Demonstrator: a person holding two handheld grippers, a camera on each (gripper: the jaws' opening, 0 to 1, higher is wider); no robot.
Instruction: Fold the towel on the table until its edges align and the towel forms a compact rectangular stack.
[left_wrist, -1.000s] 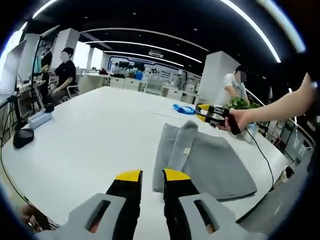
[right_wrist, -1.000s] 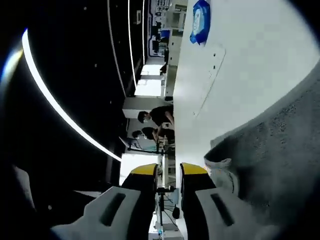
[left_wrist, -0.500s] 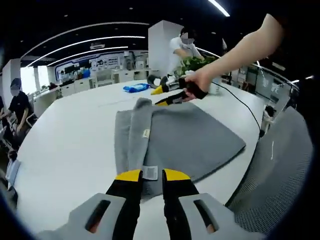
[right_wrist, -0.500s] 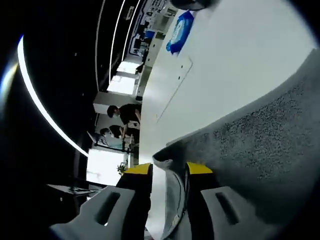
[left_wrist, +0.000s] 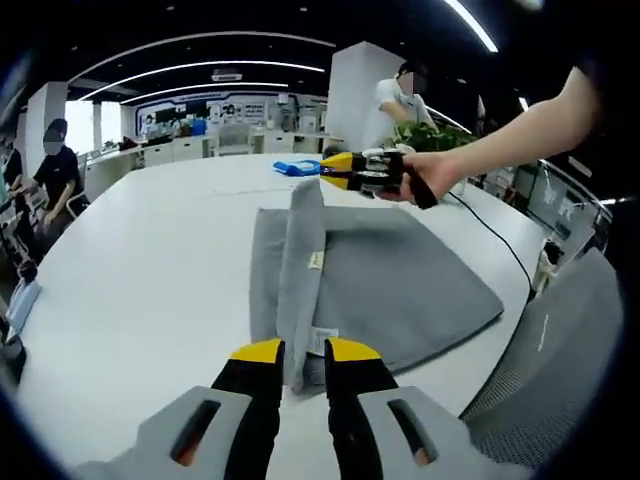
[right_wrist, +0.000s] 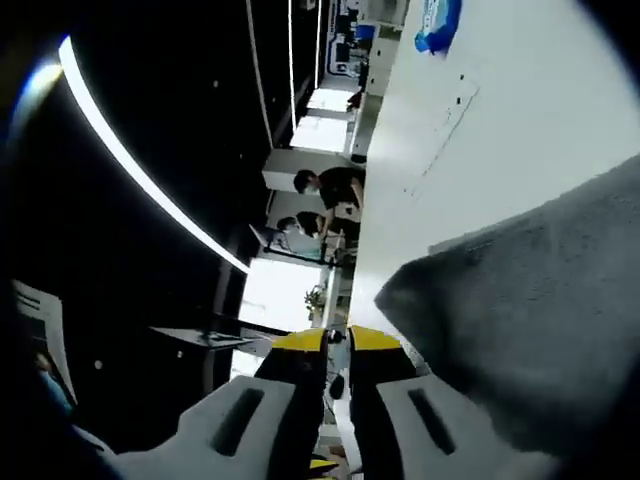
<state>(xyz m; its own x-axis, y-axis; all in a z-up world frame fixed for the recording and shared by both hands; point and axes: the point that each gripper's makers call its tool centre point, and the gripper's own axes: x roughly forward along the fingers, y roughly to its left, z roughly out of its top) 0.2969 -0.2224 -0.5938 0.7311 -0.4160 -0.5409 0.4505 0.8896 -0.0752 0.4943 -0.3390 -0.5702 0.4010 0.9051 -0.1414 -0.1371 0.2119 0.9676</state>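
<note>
White desk (left_wrist: 150, 260) carries the grey towel (left_wrist: 400, 280), its raised fold pinched by the left tool (left_wrist: 297, 348) and right tool (right_wrist: 336, 338); an uneven pull could skew the edges.

Grey towel (left_wrist: 400, 280) lying on the white table (left_wrist: 150, 270).
One raised fold is running lengthwise along its left side.

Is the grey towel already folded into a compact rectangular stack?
No. In the left gripper view the grey towel lies mostly spread on the white table, with one raised fold along its left side.
</note>
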